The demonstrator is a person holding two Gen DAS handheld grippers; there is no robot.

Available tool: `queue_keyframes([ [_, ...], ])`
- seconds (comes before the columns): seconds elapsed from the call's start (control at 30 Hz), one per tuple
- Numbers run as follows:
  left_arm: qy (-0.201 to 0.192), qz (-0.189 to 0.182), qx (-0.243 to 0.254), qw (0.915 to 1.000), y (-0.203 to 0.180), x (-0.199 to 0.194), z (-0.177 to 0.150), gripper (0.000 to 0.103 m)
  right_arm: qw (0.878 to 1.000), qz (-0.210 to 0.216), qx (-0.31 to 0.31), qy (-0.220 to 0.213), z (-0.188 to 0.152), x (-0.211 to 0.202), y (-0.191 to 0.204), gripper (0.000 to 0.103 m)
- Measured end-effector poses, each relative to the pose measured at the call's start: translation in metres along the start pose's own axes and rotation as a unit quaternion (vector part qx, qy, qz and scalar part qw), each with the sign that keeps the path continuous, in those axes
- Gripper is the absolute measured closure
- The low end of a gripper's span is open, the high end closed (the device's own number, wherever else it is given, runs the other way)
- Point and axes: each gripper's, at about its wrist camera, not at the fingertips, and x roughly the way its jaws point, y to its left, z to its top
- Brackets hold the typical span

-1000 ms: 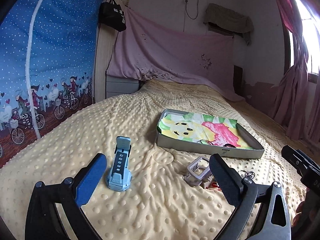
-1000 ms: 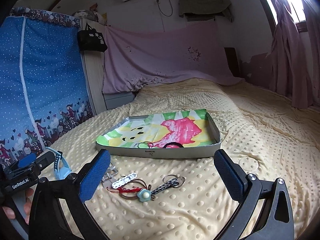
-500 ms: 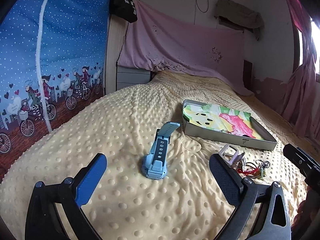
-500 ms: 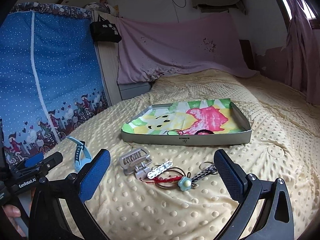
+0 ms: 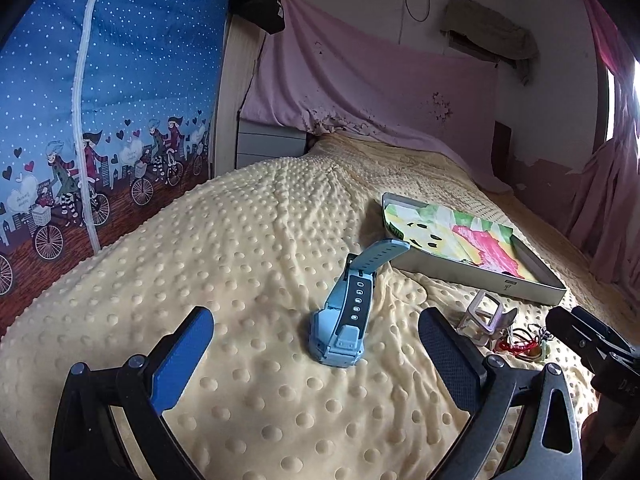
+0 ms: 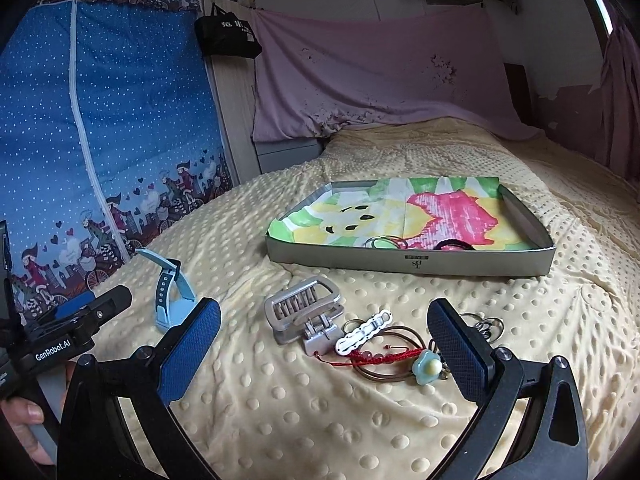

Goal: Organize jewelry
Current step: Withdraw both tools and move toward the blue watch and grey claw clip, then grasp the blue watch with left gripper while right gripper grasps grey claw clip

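Observation:
A light blue watch (image 5: 348,312) stands on the yellow dotted blanket, just ahead of my open, empty left gripper (image 5: 316,360); it also shows in the right wrist view (image 6: 170,292). My open, empty right gripper (image 6: 324,348) hovers over a jewelry pile: a silver hair clip (image 6: 306,314), a white clip (image 6: 362,332), a red string bracelet (image 6: 376,358), a flower charm (image 6: 427,368) and brown hoops (image 6: 384,376). A shallow grey tray (image 6: 408,258) with a colourful lining lies beyond, holding hair ties (image 6: 386,243).
The bed's blanket (image 5: 240,240) fills both views. A blue patterned wardrobe (image 5: 100,100) stands left, a pink sheet (image 6: 380,80) covers the headboard, and pink curtains (image 5: 608,200) hang at right. The left gripper's body (image 6: 72,328) shows left in the right wrist view.
Both grippers have swung left and drawn closer to the blanket. The watch now sits centred before the left gripper, and the jewelry pile between the right gripper's fingers.

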Motion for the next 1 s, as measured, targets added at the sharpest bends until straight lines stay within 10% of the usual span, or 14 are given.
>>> queue_keyframes([
  [0.23, 0.018, -0.018, 0.017, 0.9995, -0.005, 0.015, -0.007, 0.003, 0.999, 0.023, -0.007, 0.038, -0.002, 0.028, 0.003, 0.004],
  [1.0, 0.07, -0.062, 0.031, 0.9951, -0.008, 0.052, -0.008, 0.064, 0.992, 0.036, -0.037, 0.111, -0.003, 0.092, 0.016, 0.038],
])
